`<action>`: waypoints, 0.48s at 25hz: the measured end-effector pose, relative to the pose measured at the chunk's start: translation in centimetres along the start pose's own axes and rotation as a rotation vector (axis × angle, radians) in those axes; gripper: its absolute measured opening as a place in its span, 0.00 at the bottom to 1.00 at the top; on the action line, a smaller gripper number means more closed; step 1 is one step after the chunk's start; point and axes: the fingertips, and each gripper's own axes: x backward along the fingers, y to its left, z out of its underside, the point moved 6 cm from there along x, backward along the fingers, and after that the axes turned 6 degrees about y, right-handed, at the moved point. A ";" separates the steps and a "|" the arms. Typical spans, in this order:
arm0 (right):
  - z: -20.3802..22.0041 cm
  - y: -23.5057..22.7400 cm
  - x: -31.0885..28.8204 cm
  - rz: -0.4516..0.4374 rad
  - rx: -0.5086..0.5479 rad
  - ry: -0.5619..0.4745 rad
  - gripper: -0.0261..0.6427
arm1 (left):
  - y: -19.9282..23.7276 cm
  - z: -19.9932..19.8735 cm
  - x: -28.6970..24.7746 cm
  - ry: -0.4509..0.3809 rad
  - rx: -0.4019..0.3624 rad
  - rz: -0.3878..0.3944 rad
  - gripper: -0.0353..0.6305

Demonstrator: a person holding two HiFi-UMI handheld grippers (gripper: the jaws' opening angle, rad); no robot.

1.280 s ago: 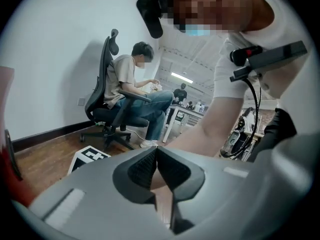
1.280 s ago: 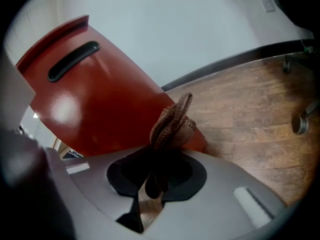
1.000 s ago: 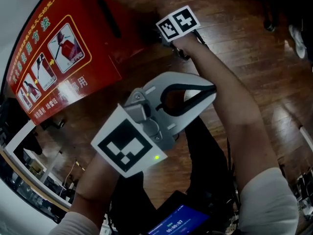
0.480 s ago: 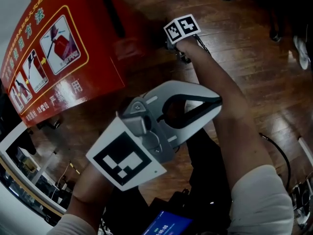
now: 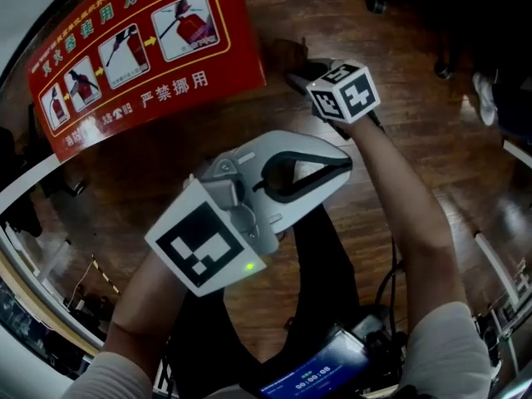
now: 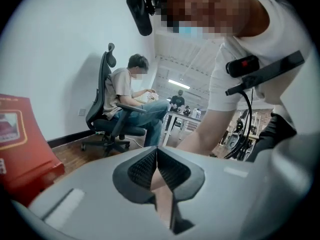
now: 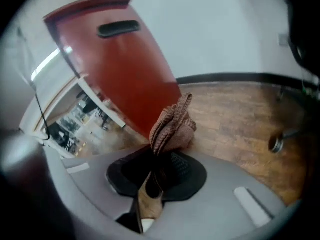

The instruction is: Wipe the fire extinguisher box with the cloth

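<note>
The red fire extinguisher box stands on the wooden floor at the upper left of the head view, its instruction label facing up. In the right gripper view the box shows a black handle slot near its top. My right gripper is shut on a crumpled brown cloth, which sticks out just in front of the box's lower side. In the head view the right gripper sits beside the box's right corner. My left gripper is held at mid-frame, shut and holding nothing; its view shows the box at the left edge.
A person sits in an office chair by the white wall, with desks behind. A glass partition frame runs along the left. A lit screen hangs at my waist. Cables trail by my right arm.
The head view has swung, so the box's label now lies across the top. The right gripper with the cloth has shifted down and right in the view, off the handle side toward the corner.
</note>
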 end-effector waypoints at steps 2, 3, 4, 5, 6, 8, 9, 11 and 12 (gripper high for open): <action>-0.6 3.5 3.3 0.067 0.182 0.022 0.13 | -0.8 -0.8 2.0 -0.008 -0.007 -0.005 0.06; -0.9 5.3 4.7 0.101 0.278 0.036 0.13 | -1.1 -1.0 3.1 -0.010 -0.010 -0.011 0.06; -1.2 7.1 5.9 0.131 0.368 0.050 0.13 | -1.5 -1.2 4.2 -0.011 -0.010 -0.020 0.06; -1.5 8.9 6.9 0.158 0.448 0.064 0.13 | -1.9 -1.3 5.3 -0.014 -0.006 -0.028 0.06; -1.8 10.7 7.8 0.184 0.517 0.075 0.13 | -2.3 -1.4 6.4 -0.019 0.002 -0.036 0.06; -2.5 14.2 9.3 0.242 0.635 0.090 0.13 | -3.1 -1.6 8.7 -0.028 0.010 -0.043 0.06; -3.0 15.8 9.9 0.276 0.694 0.097 0.13 | -3.5 -1.6 9.8 -0.029 0.007 -0.044 0.06; -4.2 18.7 10.6 0.359 0.819 0.113 0.13 | -4.2 -1.5 12.0 -0.024 0.000 -0.043 0.06; -4.8 19.8 10.7 0.404 0.884 0.122 0.13 | -4.5 -1.3 13.1 -0.021 -0.004 -0.041 0.06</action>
